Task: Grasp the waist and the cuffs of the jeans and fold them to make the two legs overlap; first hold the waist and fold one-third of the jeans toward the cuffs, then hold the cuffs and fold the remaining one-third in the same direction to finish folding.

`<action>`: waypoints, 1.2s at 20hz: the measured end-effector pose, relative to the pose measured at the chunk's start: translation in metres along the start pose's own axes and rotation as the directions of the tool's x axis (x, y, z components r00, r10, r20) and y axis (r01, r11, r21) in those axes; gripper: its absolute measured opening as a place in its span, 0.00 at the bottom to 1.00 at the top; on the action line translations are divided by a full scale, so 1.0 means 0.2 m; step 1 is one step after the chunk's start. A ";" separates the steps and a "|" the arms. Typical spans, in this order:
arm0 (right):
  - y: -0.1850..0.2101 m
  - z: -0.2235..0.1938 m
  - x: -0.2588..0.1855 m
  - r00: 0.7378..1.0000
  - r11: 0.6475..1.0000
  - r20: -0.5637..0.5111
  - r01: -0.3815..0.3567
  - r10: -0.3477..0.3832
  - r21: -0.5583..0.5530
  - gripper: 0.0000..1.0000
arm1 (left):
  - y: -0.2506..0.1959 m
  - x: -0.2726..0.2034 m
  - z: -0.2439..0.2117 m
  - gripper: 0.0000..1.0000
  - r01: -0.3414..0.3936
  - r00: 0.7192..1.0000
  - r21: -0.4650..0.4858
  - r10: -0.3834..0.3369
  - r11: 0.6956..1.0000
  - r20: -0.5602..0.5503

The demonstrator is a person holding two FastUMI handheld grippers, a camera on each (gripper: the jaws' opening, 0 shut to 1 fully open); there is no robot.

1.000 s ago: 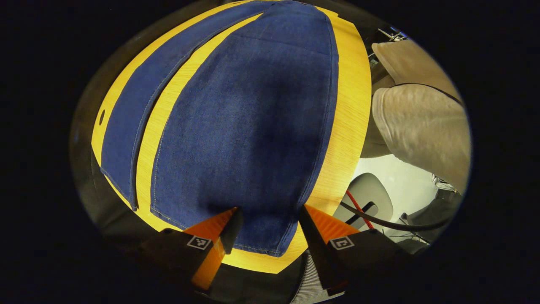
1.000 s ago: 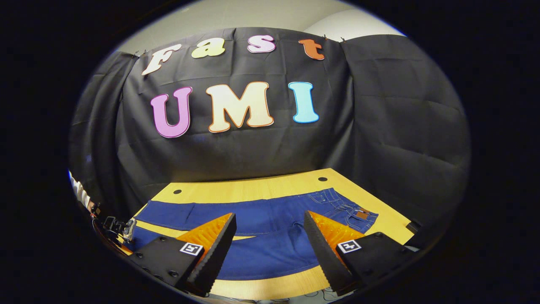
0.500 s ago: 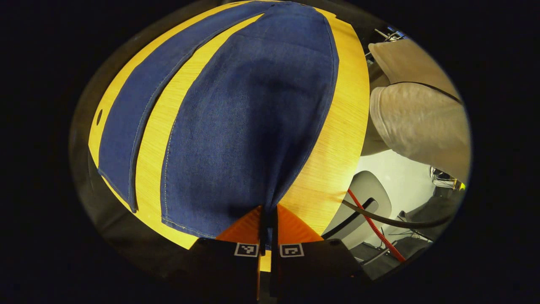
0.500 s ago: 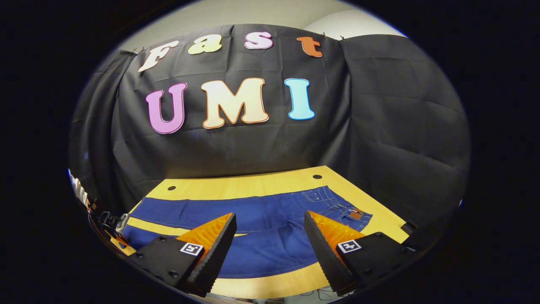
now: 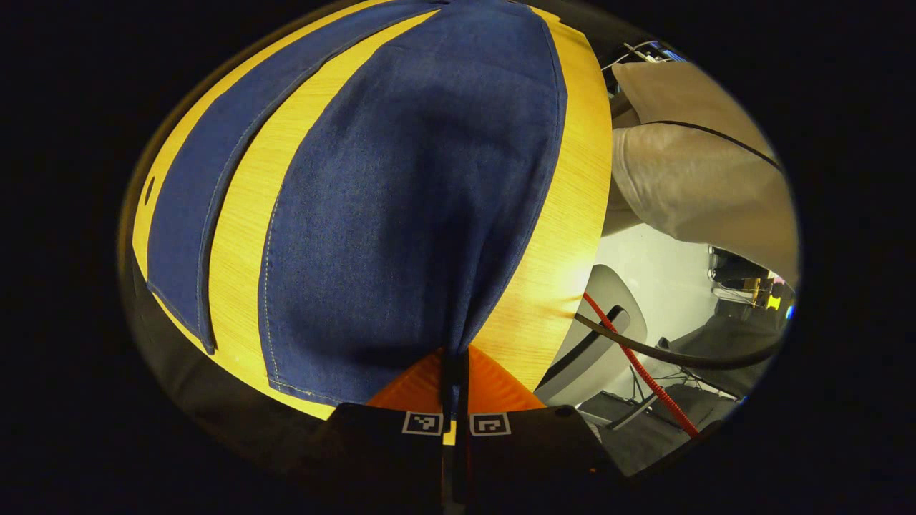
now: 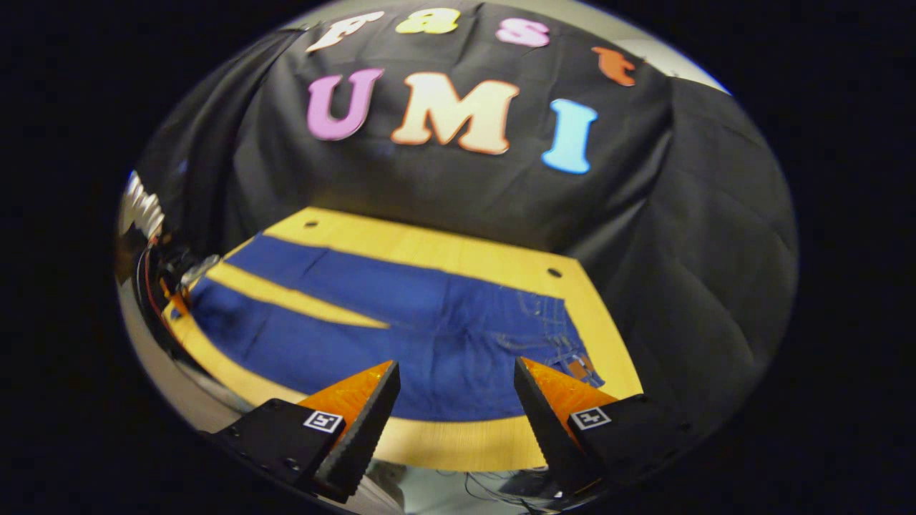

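Note:
Blue jeans [image 5: 401, 200] lie spread flat on a yellow wooden table [image 5: 565, 214], legs apart with a strip of table between them. In the left gripper view my left gripper [image 5: 454, 368] is shut on the cuff of the near leg, and the denim puckers up into its jaws. In the right gripper view the jeans [image 6: 429, 336] stretch across the table [image 6: 458, 443] with the waist [image 6: 565, 343] at the right. My right gripper [image 6: 452, 390] hangs open above the near table edge, close to the waist end, with nothing between its fingers.
A person's light trouser legs [image 5: 701, 179] stand beside the table's long edge. A grey chair [image 5: 601, 336], a black cable and a red cord [image 5: 637, 365] are on the floor below. The black booth cloth [image 6: 680, 236] closes off the far and right sides of the table.
My left gripper went from open over the cuff to shut on it and has pulled it slightly. My right gripper has tilted down and moved toward the waist end.

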State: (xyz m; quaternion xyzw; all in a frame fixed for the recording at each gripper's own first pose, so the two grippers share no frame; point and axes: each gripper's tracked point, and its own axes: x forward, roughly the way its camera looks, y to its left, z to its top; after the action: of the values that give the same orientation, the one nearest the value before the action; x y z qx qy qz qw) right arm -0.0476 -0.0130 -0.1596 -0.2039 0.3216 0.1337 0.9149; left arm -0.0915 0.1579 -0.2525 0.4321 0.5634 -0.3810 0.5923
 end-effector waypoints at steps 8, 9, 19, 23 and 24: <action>0.05 -0.35 0.26 0.920 0.886 -0.357 -0.296 0.164 -0.356 1.00 | 0.01 0.00 0.00 0.00 -0.003 1.000 -0.034 0.002 0.999 -0.018; 0.06 -0.37 0.32 0.904 0.867 -0.389 -0.332 0.178 -0.373 0.99 | 0.01 0.00 0.00 0.00 -0.015 1.000 -0.040 0.014 0.999 -0.017; -0.11 -0.55 0.66 0.736 0.671 -0.650 -0.579 0.186 -0.463 1.00 | 0.01 0.02 0.01 0.01 -0.076 0.997 -0.068 0.075 0.995 -0.022; -0.22 -0.63 0.73 0.708 0.603 -0.689 -0.620 0.155 -0.502 1.00 | 0.02 0.02 0.01 0.00 -0.080 0.996 -0.095 0.077 0.992 -0.033; -0.24 -0.65 0.74 0.699 0.583 -0.699 -0.634 0.151 -0.508 1.00 | 0.02 0.03 0.01 0.00 -0.080 0.996 -0.101 0.077 0.992 -0.035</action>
State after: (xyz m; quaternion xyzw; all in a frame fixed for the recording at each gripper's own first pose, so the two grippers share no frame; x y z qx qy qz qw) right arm 0.0133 -0.0972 -0.3336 -0.4940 0.5460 0.3899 0.5530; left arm -0.0872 0.1580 -0.2573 0.4286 0.5739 -0.3213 0.6194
